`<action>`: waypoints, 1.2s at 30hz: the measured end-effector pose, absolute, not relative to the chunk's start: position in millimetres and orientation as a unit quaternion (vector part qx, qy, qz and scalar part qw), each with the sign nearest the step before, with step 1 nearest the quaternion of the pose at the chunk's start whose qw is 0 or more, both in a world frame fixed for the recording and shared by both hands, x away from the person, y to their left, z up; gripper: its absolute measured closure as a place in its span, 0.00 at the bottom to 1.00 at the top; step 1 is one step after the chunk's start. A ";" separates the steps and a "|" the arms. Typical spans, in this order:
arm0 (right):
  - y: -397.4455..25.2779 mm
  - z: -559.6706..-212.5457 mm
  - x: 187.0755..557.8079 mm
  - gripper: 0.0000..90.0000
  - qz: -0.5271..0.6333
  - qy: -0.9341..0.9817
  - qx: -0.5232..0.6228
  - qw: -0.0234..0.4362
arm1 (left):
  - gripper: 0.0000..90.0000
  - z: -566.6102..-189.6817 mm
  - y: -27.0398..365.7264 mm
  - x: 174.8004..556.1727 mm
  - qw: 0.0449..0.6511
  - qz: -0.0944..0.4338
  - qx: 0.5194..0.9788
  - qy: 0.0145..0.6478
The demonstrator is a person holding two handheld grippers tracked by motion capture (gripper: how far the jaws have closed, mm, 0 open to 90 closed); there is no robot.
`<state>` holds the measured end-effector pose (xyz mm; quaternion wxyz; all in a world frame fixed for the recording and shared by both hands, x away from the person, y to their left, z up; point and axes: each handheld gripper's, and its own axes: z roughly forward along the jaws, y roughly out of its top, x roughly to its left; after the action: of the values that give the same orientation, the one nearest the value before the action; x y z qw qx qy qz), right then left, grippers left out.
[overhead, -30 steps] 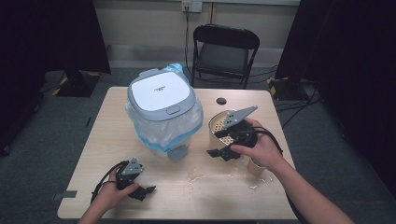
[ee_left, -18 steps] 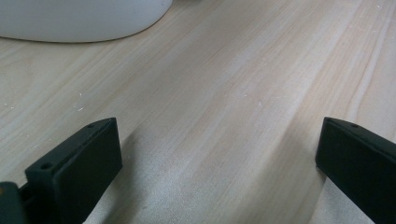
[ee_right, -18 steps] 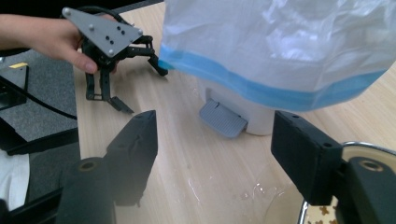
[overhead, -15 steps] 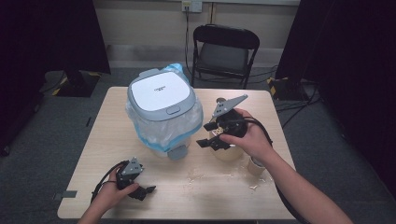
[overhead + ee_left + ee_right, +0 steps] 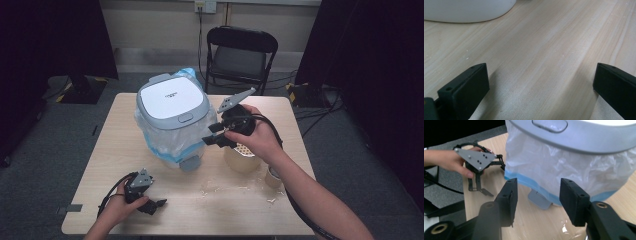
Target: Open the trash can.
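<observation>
A small pedal bin (image 5: pixel 172 120) with a white and grey lid stands on the wooden table (image 5: pixel 110 150), lined with a clear, blue-edged plastic bag (image 5: pixel 564 167). My right gripper (image 5: pixel 213 135) is held in the air just right of the bin, jaws open and empty, pointing at the bag; its own view shows the right gripper (image 5: pixel 539 182) a short way off the liner. My left gripper (image 5: pixel 154 204) rests near the table's front left edge, and in its own view the left gripper (image 5: pixel 540 67) is wide open over bare wood.
A beige pot (image 5: pixel 243 159) with a perforated insert sits under my right hand, and a small tape roll (image 5: pixel 273 176) lies to its right. The bin's pedal (image 5: pixel 540 200) sticks out toward the front. A black folding chair (image 5: pixel 240 55) stands behind the table.
My right gripper has lifted from over the beige pot and swung left toward the bin's bag. The left gripper has stayed where it was.
</observation>
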<state>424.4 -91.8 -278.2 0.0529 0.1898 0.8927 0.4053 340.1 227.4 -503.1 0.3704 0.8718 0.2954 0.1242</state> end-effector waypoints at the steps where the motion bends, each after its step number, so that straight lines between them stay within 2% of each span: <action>1: -90.0 -277.4 425.0 0.58 0.405 0.892 0.191 0.055 | 0.00 -503.1 227.4 340.1 0.370 0.124 0.872 0.296; 8: -80.1 -269.0 429.1 0.72 0.413 0.887 0.198 0.051 | 0.00 -502.5 228.0 340.3 0.369 0.119 0.874 0.293; 20: -65.9 -248.5 438.8 0.80 0.410 0.891 0.185 0.061 | 0.00 -502.5 227.9 340.2 0.369 0.119 0.873 0.294; 36: -44.1 -243.6 452.0 0.85 0.415 0.885 0.203 0.063 | 0.00 -502.6 227.8 340.2 0.370 0.118 0.873 0.295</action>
<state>452.0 -44.1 -243.6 0.0628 0.2034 0.8846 0.4149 340.2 227.8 -502.6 0.3703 0.8730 0.2946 0.1185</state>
